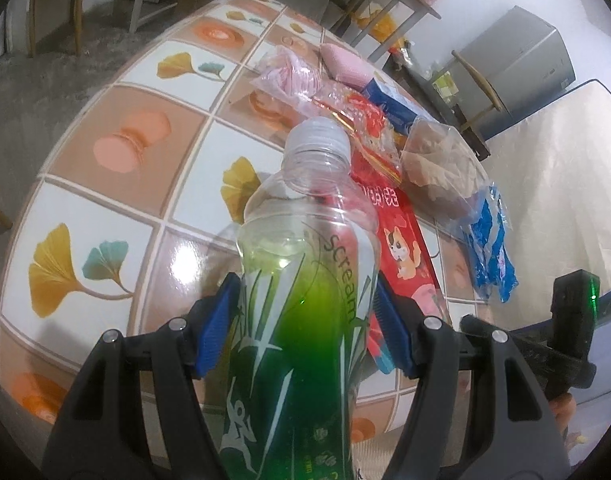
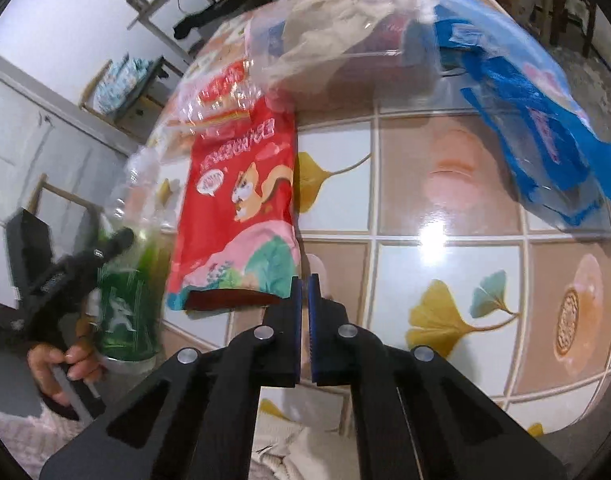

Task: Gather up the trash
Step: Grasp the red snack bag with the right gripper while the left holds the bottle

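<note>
My left gripper (image 1: pixel 305 284) is shut on a clear plastic bottle (image 1: pixel 305 260) with a green label, its blue pads pressing both sides; the bottle is held off the table's near edge. The right wrist view shows the same bottle (image 2: pixel 125 300) at far left, with a hand (image 2: pixel 65 360) on the handle. A red snack bag (image 2: pixel 237 200) with a squirrel print lies flat on the tiled table (image 2: pixel 445 280). My right gripper (image 2: pixel 304 280) is shut, its tips meeting on the bag's near right corner. The red snack bag (image 1: pixel 405 248) lies just right of the bottle.
Further trash lies behind the bag: a blue wrapper (image 2: pixel 545 140), a clear bag of brown paper (image 2: pixel 345 40), a clear red-printed wrapper (image 2: pixel 213 96), a pink bag (image 1: pixel 293 76) and a blue box (image 1: pixel 393 104). Chairs, shelves and a grey fridge (image 1: pixel 521 60) stand around the table.
</note>
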